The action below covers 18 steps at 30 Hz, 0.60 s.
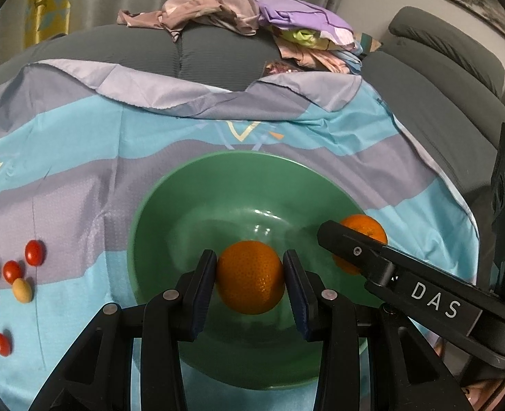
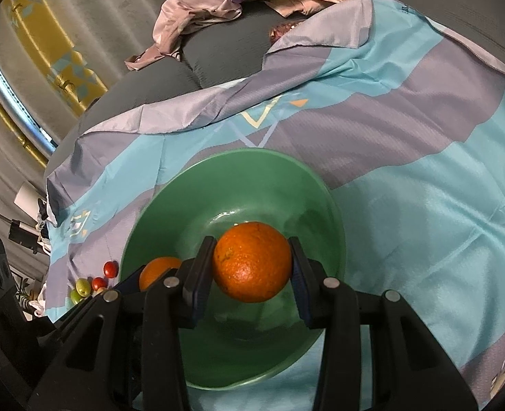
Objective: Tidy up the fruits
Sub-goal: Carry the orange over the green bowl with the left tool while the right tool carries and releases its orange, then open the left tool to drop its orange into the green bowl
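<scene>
Sofa (image 1: 434,102) under striped cloth (image 1: 81,171); left gripper (image 1: 249,275) and right gripper (image 2: 252,262) each clamp an orange

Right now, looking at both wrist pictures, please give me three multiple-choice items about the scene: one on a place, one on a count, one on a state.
1. Where do the small red and yellow-green fruits lie?
A. In the green bowl
B. On the cloth, outside the bowl
C. On the pile of clothes

2. How many oranges are in view?
A. One
B. Two
C. Four

3. What is the left gripper doing?
A. Its jaws grip an orange
B. Its jaws stand open and hold nothing
C. Its jaws grip the bowl's rim

Answers:
1 B: they rest on the striped cloth, beside the green bowl.
2 B: the left gripper holds one orange and the right gripper holds the other orange.
3 A: both pads press against the orange's sides above the bowl.
</scene>
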Each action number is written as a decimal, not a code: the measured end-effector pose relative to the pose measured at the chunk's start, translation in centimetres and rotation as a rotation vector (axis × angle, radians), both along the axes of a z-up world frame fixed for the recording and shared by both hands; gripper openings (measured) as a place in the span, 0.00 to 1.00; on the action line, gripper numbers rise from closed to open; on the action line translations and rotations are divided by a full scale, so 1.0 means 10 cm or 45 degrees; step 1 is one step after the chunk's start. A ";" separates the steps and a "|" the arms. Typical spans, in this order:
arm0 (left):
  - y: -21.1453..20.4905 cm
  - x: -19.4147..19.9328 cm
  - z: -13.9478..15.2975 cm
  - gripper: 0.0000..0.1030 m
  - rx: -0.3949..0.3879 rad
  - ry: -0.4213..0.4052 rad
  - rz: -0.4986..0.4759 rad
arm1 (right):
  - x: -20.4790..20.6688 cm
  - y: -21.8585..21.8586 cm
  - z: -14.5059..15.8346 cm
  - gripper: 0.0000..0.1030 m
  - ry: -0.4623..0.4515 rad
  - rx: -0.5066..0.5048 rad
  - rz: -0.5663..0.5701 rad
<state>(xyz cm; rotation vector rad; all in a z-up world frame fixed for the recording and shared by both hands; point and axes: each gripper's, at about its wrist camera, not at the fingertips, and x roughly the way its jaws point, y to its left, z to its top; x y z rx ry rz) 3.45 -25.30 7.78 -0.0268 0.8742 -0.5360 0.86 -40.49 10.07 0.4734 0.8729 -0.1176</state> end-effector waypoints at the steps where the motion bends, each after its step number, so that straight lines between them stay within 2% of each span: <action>1: 0.00 0.00 0.00 0.39 -0.004 0.003 0.001 | 0.00 0.00 0.00 0.41 0.002 0.000 -0.001; 12: -0.05 0.03 -0.04 0.39 0.004 0.025 -0.014 | 0.02 0.00 -0.04 0.42 0.029 -0.005 -0.005; 18: -0.07 0.04 -0.06 0.39 0.004 0.031 -0.022 | 0.01 0.00 -0.01 0.41 0.008 -0.005 0.000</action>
